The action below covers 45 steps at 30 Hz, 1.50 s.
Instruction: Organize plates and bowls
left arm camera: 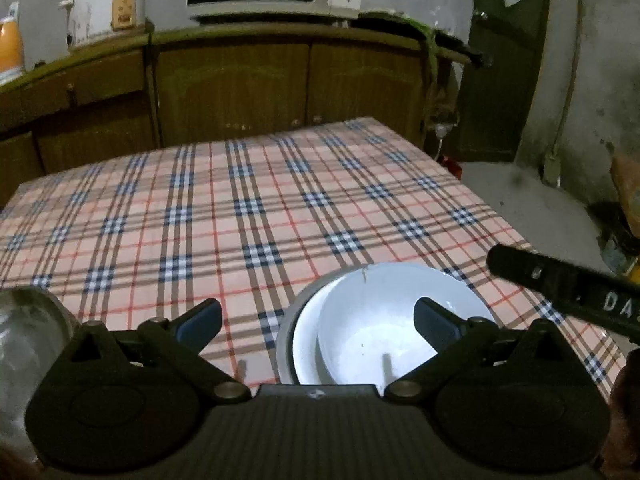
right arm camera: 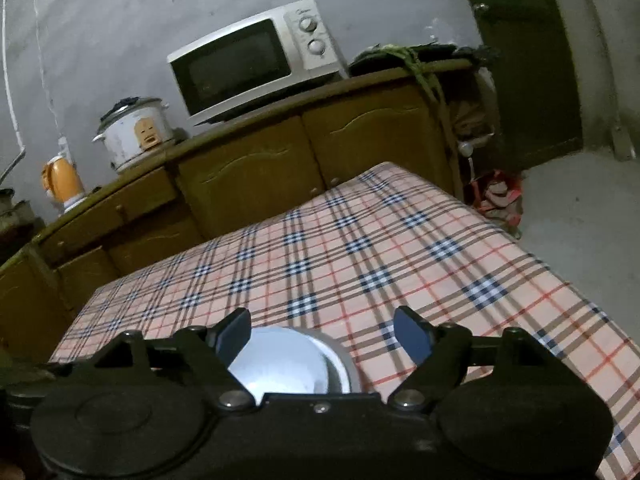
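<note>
In the left wrist view a white bowl point(left arm camera: 384, 320) sits nested in a white plate point(left arm camera: 306, 340) on a grey metal dish point(left arm camera: 286, 332) near the table's front edge. My left gripper point(left arm camera: 318, 320) is open and empty just above and behind this stack. A metal bowl point(left arm camera: 24, 332) shows at the far left edge. A finger of the right gripper point(left arm camera: 560, 288) crosses the right side. In the right wrist view my right gripper point(right arm camera: 324, 336) is open and empty over a metal dish point(right arm camera: 296, 364), its left finger at the dish's left edge.
A plaid cloth covers the table point(left arm camera: 260, 208). Behind it stands a wooden cabinet point(left arm camera: 240, 88) with a microwave point(right arm camera: 256, 64), a rice cooker point(right arm camera: 134, 132) and an orange kettle point(right arm camera: 62, 184). A dark door point(right arm camera: 528, 60) and grey floor lie right.
</note>
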Each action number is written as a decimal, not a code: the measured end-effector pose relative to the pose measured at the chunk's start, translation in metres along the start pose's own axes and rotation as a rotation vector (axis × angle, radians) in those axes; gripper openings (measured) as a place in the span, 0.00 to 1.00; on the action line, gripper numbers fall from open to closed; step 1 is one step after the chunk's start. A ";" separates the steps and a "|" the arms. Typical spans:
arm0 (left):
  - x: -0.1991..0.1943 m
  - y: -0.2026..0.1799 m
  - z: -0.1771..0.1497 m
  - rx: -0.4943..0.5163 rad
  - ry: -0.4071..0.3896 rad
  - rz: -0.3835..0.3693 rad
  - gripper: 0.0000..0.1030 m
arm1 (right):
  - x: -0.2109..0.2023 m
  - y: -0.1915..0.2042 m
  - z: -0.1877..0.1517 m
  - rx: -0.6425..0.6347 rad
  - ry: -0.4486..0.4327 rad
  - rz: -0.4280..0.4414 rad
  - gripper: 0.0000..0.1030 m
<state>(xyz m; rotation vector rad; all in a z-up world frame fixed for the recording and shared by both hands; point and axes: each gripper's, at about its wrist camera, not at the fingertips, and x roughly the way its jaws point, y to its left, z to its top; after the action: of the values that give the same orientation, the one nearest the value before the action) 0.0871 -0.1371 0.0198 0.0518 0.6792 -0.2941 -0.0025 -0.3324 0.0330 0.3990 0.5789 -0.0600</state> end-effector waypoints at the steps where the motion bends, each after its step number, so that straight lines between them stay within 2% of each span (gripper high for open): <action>1: 0.000 -0.001 0.000 0.010 -0.001 0.007 1.00 | 0.000 0.002 0.000 -0.026 -0.004 -0.013 0.90; 3: 0.002 -0.004 -0.002 0.034 0.000 0.026 1.00 | 0.001 0.005 -0.001 -0.077 0.000 -0.043 0.90; 5: 0.004 -0.005 -0.003 0.044 0.015 0.028 1.00 | 0.001 0.006 -0.002 -0.092 0.026 -0.032 0.90; 9: 0.010 -0.003 -0.006 0.045 0.065 0.032 1.00 | 0.007 0.008 -0.006 -0.108 0.083 -0.052 0.90; 13: 0.015 0.001 -0.008 0.033 0.086 0.027 1.00 | 0.008 0.006 -0.010 -0.101 0.092 -0.031 0.90; 20: 0.029 0.018 -0.011 -0.065 0.169 0.000 1.00 | 0.020 -0.001 -0.017 -0.067 0.170 -0.020 0.90; 39: 0.068 0.026 -0.019 -0.071 0.237 -0.077 0.99 | 0.053 -0.016 -0.034 0.002 0.286 0.000 0.89; 45: 0.077 0.031 -0.020 -0.095 0.225 -0.146 0.97 | 0.063 -0.021 -0.037 0.044 0.310 0.041 0.87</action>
<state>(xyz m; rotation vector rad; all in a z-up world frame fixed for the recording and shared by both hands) 0.1403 -0.1243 -0.0454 -0.0567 0.9218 -0.3997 0.0277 -0.3342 -0.0373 0.4667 0.8758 0.0293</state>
